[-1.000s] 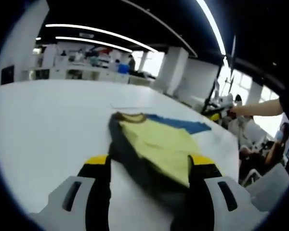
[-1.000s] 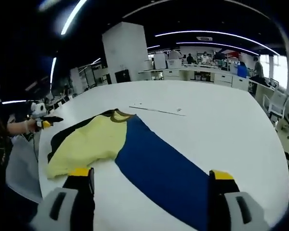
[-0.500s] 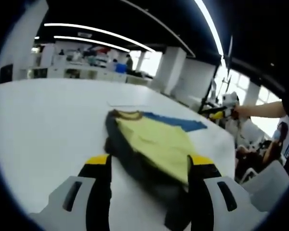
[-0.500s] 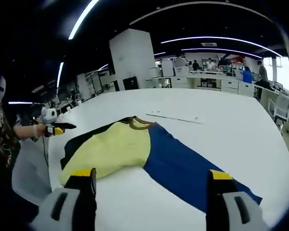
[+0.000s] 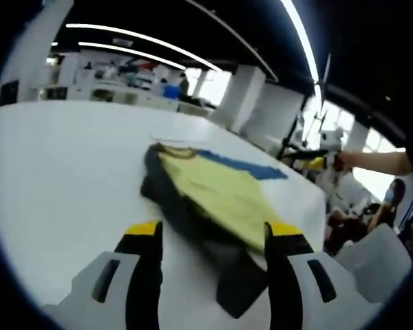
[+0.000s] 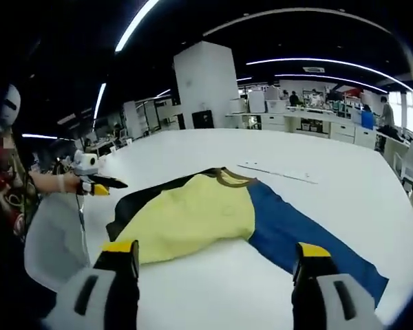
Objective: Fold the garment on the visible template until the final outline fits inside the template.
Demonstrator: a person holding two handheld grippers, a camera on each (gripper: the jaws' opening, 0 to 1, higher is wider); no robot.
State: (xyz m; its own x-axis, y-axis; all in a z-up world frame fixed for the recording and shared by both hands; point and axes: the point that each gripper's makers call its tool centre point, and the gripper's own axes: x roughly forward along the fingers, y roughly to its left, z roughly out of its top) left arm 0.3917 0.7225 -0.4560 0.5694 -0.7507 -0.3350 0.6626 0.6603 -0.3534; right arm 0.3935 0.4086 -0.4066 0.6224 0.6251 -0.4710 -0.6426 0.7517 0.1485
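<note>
Currently the garment (image 6: 220, 220) is being left partly folded on the table (image 6: 344, 179) while the left gripper (image 5: 210, 237) and right gripper (image 6: 217, 254) are being held with jaws apart and empty, so cloth is being risked sliding over the near edge if a corner is pulled carelessly.

Item count. One garment (image 6: 213, 220) lies on one white table (image 6: 344, 199), made up of three colour panels: one yellow, one blue, one dark. Two grippers are present: the left gripper (image 5: 210, 237) and the right gripper (image 6: 217, 254), each with two jaws, both held above the table, near the garment. One thin marked line (image 6: 279, 172) lies on the table beyond the garment.
</note>
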